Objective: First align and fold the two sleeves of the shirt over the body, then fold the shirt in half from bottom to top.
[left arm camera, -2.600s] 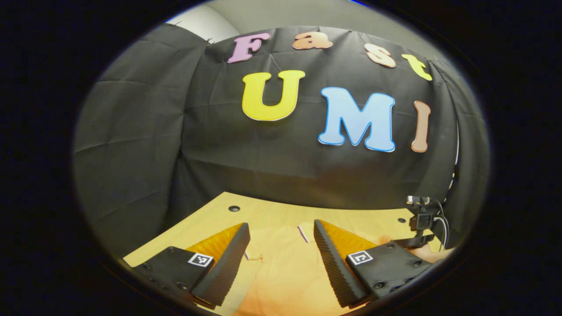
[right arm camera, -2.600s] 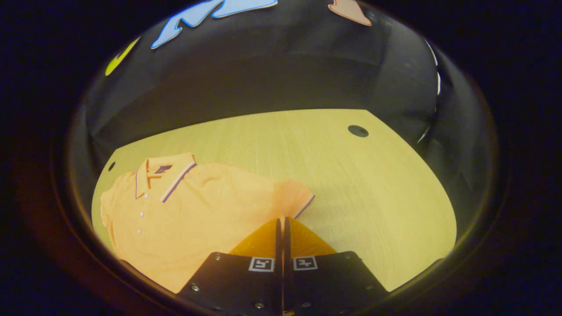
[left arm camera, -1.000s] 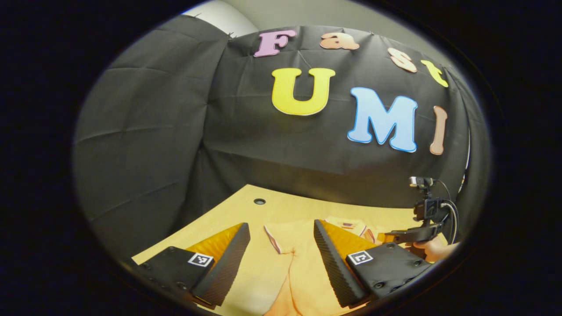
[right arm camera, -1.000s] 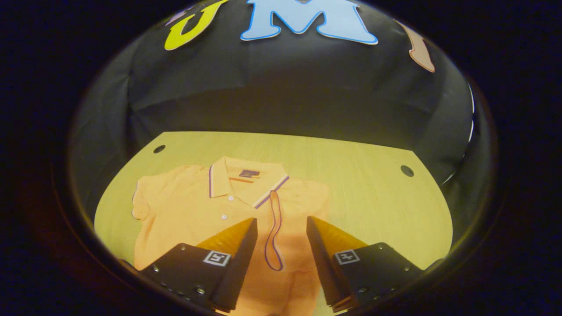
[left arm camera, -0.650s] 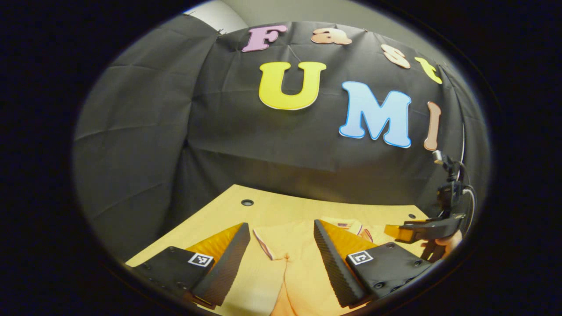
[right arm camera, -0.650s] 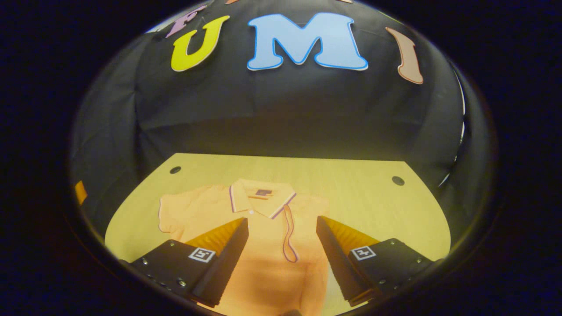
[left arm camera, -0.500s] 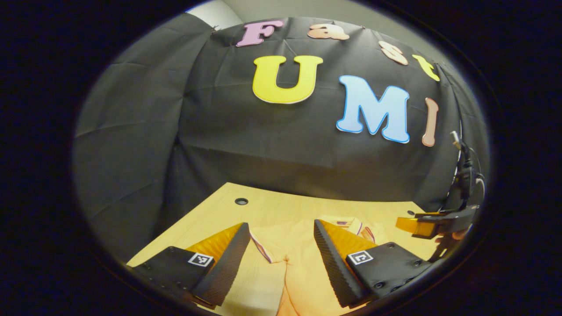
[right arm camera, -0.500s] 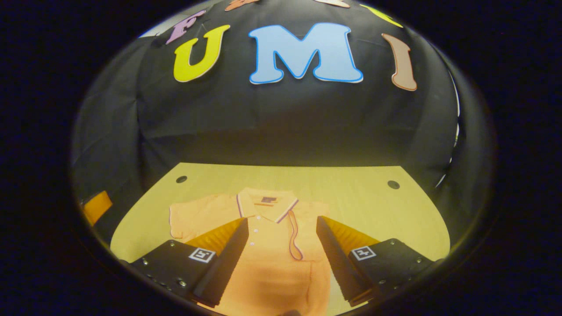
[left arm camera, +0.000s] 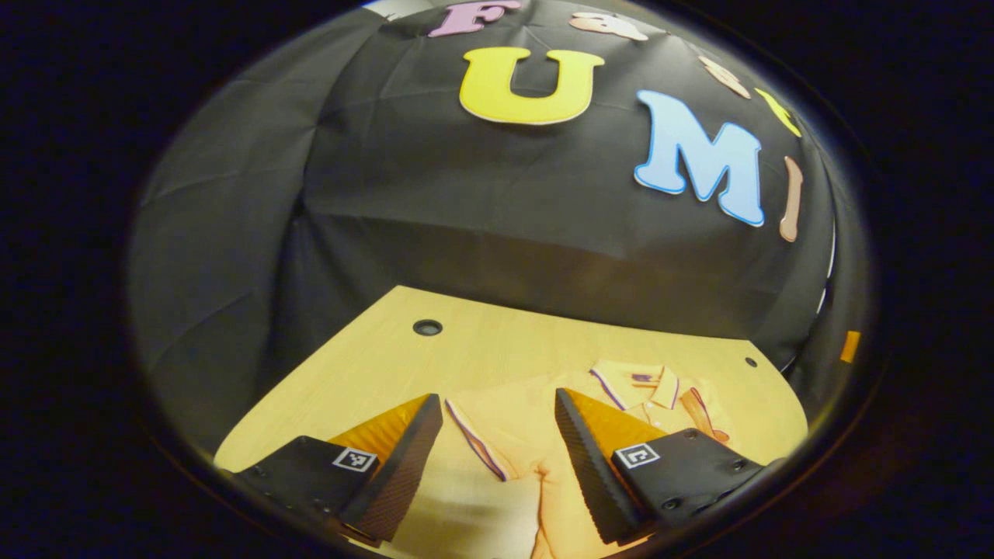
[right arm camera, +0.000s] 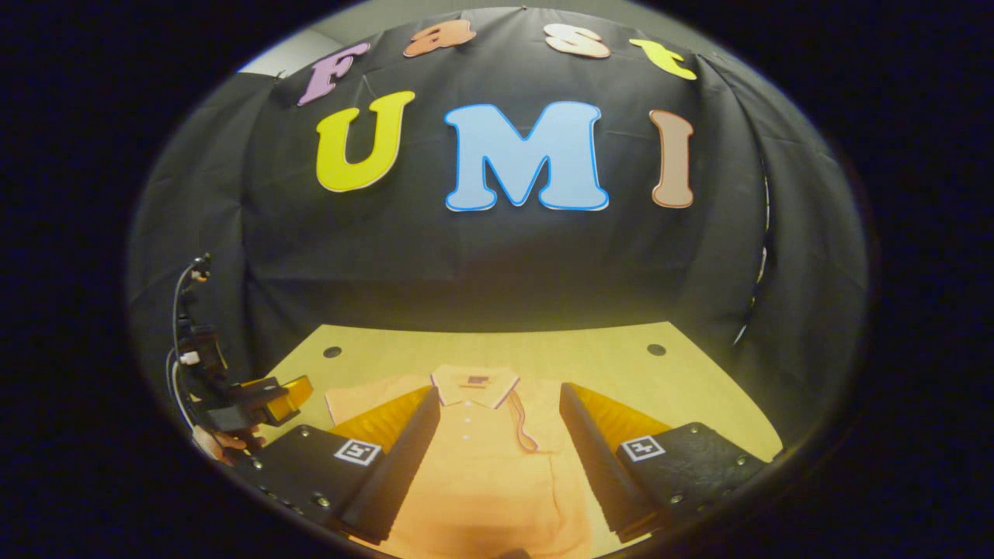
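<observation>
A: What did the counter [right arm camera: 621, 365] carry, and where did the task's thing lie?

B: I saw one orange shirt [right arm camera: 489, 473] lying flat on the counter, collar [right arm camera: 475, 384] toward the booth's wall, body running back under my right claw [right arm camera: 499, 411]. I saw no box, bin or basket on it. I counted two dark round holes [right arm camera: 656, 349] in the counter, one near each far corner.

A: How did the sleeves lie?

B: In the right gripper view, one sleeve [right arm camera: 525, 423] was folded over the chest, its dark-trimmed cuff running down just beside the button placket. The other sleeve [right arm camera: 357, 405] lay spread out flat on the counter, partly behind my right claw's left finger.

A: State of the claws?

B: I held both released. The right claw's fingers stood wide apart above the shirt's body, gripping nothing. The left claw [left arm camera: 497, 419] was likewise spread, above the spread sleeve [left arm camera: 485, 435], whose trimmed cuff edge showed in the gap. I could not tell whether either touched the cloth.

A: What did one view add to the other?

B: The right gripper view showed the left claw from outside [right arm camera: 268, 397], at the counter's left edge, with a hand [right arm camera: 225, 444] below it and cables above. The left gripper view showed the shirt [left arm camera: 621, 396] from the side.
</observation>
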Tool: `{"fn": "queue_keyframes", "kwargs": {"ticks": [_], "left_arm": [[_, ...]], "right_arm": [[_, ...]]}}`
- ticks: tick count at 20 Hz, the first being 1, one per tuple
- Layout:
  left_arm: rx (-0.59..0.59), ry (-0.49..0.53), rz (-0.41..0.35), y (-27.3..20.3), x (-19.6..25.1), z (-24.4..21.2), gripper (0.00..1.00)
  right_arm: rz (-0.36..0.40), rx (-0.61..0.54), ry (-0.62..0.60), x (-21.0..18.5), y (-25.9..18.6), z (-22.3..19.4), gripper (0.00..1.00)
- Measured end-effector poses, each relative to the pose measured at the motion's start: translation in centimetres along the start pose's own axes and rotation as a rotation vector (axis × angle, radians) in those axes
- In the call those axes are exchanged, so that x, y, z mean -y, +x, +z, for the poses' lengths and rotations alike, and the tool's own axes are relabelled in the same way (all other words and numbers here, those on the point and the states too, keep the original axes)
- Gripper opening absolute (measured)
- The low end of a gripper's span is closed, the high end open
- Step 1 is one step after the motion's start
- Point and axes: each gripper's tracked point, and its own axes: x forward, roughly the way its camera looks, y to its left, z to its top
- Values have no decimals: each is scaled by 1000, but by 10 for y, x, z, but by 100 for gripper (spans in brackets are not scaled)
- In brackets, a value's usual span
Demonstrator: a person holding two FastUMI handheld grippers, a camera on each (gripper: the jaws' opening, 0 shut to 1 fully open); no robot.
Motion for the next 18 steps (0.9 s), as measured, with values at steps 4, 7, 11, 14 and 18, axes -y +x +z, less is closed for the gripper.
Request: {"fn": "queue_keyframes", "kwargs": {"ticks": [4,7,11,14,18], "left_arm": [[-55,-43,70,44,-23,-28,96],[-73,-12,108,73,-33,-43,94],[-128,15,130,103,-37,-69,94],[-159,32,136,121,-38,-81,94],[-170,100,131,133,-31,-83,95]], "right_arm": [[5,-8,37,-11,-33,-6,96],[-5,3,46,-9,-50,-5,96],[-27,3,41,-2,-59,-4,96],[-35,-8,54,5,-65,-7,96],[-54,-26,73,17,-68,-16,96]]}}
